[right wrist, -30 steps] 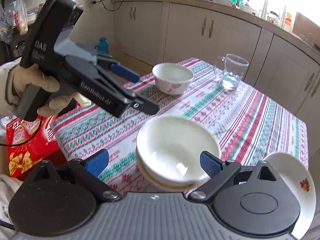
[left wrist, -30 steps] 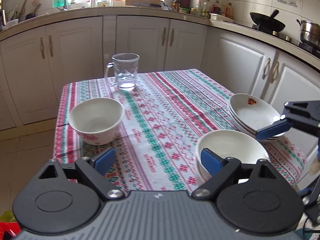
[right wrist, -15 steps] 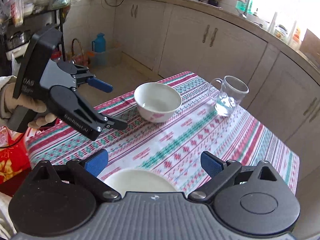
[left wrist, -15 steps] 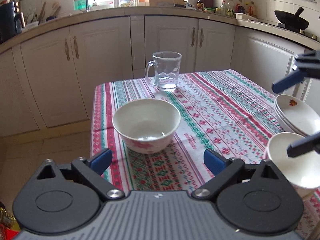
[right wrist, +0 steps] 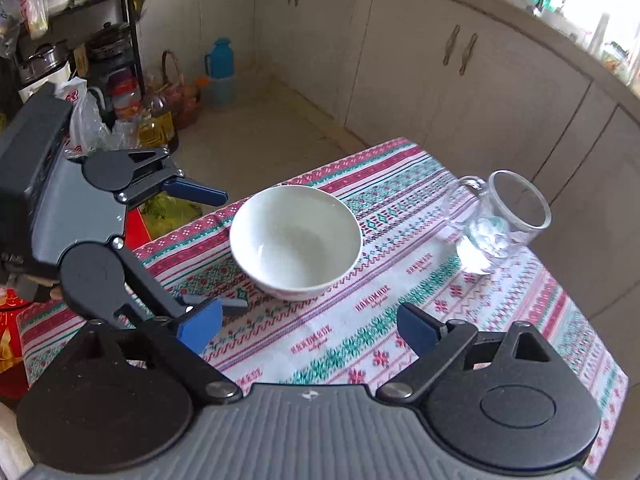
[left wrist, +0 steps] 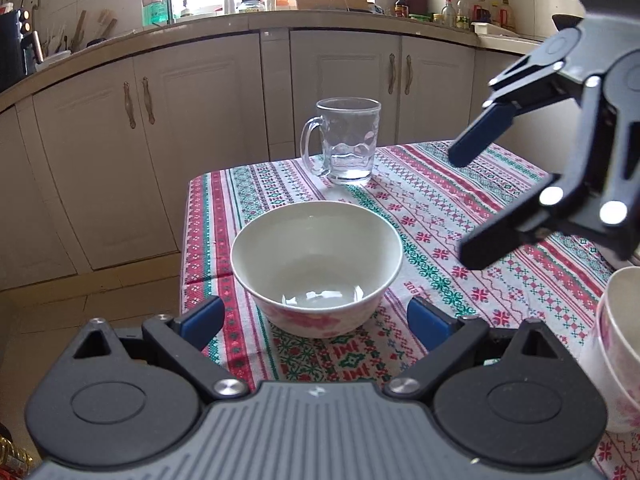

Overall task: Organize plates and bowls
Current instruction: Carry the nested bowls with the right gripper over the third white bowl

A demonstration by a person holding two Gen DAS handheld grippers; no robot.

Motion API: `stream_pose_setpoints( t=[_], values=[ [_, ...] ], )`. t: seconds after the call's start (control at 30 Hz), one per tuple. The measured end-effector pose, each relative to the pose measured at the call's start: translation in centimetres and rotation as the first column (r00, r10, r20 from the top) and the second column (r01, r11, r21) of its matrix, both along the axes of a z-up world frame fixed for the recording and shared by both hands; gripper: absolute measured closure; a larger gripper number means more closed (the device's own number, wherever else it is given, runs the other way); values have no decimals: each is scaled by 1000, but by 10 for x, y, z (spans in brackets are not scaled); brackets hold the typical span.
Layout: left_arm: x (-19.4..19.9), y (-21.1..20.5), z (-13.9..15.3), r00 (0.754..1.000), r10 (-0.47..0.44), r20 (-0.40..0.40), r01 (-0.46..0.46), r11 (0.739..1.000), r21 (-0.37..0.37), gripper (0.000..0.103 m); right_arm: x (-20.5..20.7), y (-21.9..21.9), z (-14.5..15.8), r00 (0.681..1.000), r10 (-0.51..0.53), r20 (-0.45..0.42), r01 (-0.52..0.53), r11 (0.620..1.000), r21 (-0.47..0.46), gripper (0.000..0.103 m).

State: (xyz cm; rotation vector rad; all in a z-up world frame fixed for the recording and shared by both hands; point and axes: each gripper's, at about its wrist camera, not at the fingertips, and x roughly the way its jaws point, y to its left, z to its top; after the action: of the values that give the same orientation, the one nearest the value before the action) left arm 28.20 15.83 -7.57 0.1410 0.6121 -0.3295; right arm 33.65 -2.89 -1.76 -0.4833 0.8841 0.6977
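Note:
A white bowl [left wrist: 316, 268] with pink flowers stands on the striped tablecloth [left wrist: 440, 200], near the table's left edge. My left gripper [left wrist: 316, 320] is open, its blue fingertips wide apart just short of the bowl and not touching it. In the right wrist view the same bowl [right wrist: 296, 240] lies ahead of my right gripper [right wrist: 310, 328], whose jaws are closing with nothing between them. The left gripper [right wrist: 230, 251] shows there at the bowl's left side. The right gripper [left wrist: 464, 204] hangs above the cloth to the bowl's right. A second white bowl [left wrist: 616, 348] shows at the right edge.
A glass mug [left wrist: 348, 140] stands behind the bowl near the table's far edge, also in the right wrist view [right wrist: 500, 224]. Cream cabinets [left wrist: 160, 120] run round the room. Bags, bottles and a blue flask [right wrist: 220, 60] sit on the floor beyond the table corner.
The left gripper swung left and closed in until the flowered bowl sits centred before its fingers. The right gripper left the stacked dishes and crossed the table toward the same bowl, fingers slightly narrower.

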Motion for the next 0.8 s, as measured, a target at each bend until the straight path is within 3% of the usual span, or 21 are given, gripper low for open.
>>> stream_pose_setpoints(
  t=[0.4, 0.8],
  values=[
    [14, 4, -15, 999, -32, -19, 31, 999, -24, 8, 65, 21, -36, 994, -26, -107, 31, 998, 47, 22],
    [20, 0, -14, 998, -60, 17, 60, 998, -10, 13, 86, 29, -56, 988, -37, -151, 50, 995, 82, 36]
  ],
)
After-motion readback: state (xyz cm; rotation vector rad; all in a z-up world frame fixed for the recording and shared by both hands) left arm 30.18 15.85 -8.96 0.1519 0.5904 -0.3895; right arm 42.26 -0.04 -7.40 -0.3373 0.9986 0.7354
